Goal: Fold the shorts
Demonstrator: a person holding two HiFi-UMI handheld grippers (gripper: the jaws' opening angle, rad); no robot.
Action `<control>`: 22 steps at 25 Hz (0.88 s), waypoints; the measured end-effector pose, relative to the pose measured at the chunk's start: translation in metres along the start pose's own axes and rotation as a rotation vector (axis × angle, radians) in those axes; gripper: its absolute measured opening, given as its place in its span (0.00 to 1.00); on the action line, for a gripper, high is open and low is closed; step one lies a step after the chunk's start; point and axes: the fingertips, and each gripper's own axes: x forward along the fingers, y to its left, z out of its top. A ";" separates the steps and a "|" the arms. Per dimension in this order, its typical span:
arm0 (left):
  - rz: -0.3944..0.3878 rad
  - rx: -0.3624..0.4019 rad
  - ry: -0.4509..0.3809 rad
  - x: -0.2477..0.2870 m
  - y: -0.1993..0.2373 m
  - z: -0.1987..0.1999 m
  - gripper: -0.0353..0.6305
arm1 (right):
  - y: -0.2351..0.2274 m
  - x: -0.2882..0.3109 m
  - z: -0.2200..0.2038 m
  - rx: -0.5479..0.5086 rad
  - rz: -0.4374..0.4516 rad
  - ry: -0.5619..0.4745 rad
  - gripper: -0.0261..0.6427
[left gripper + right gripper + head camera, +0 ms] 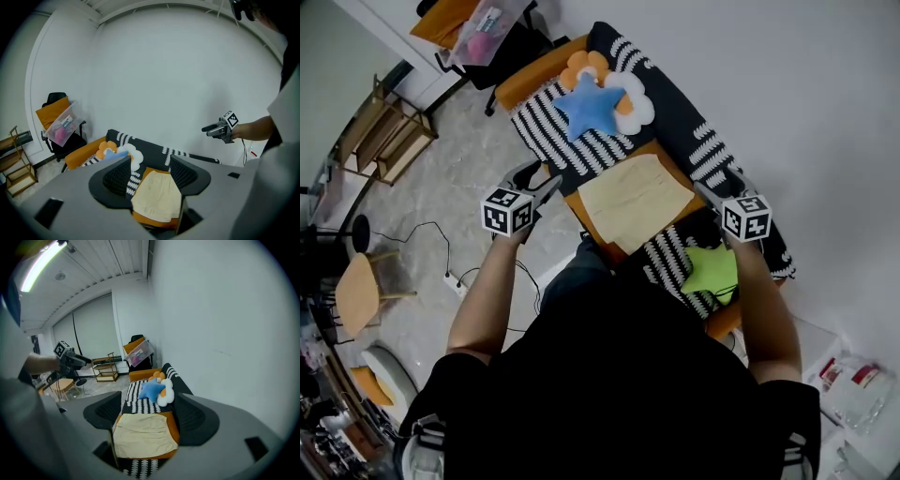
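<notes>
Cream shorts (636, 200) lie spread flat on an orange seat cushion (600, 242) of a sofa draped with a black-and-white throw (551, 141). My left gripper (539, 178) hovers off the sofa's left edge, above the floor, open and holding nothing. My right gripper (717, 190) hangs just right of the shorts, open and holding nothing too. In the left gripper view the shorts (157, 194) show between the wide jaws of the left gripper (151, 171), with the right gripper (212, 128) far off. The right gripper view frames the shorts (143, 434) inside the right gripper (147, 416), and the left gripper (80, 361) shows at left.
A blue star pillow (591, 105) rests on flower-shaped pillows (633, 101) at the sofa's far end. Near my right arm lies a green star pillow (711, 270). On the floor are a wooden shelf (389, 131), a small wooden table (358, 291) and a power strip (455, 283). A white wall runs behind the sofa.
</notes>
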 end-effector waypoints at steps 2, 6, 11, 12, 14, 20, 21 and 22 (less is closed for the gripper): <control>-0.001 -0.016 0.022 0.008 0.011 -0.013 0.47 | 0.001 0.014 -0.004 -0.049 -0.004 0.036 0.61; 0.000 -0.047 0.065 0.031 0.034 -0.040 0.47 | -0.002 0.045 -0.017 -0.166 -0.003 0.112 0.59; 0.006 -0.075 0.098 0.065 0.067 -0.066 0.47 | -0.014 0.092 -0.027 -0.240 0.027 0.181 0.59; 0.003 -0.084 0.117 0.072 0.072 -0.075 0.47 | -0.016 0.102 -0.031 -0.253 0.035 0.201 0.59; -0.005 -0.100 0.156 0.085 0.084 -0.092 0.47 | -0.021 0.123 -0.036 -0.277 0.043 0.234 0.58; -0.057 -0.115 0.279 0.125 0.117 -0.132 0.47 | -0.032 0.188 -0.045 -0.359 0.067 0.341 0.55; -0.063 -0.120 0.297 0.133 0.122 -0.140 0.47 | -0.036 0.200 -0.048 -0.369 0.070 0.353 0.55; -0.067 -0.123 0.314 0.143 0.126 -0.149 0.47 | -0.039 0.213 -0.054 -0.376 0.076 0.363 0.55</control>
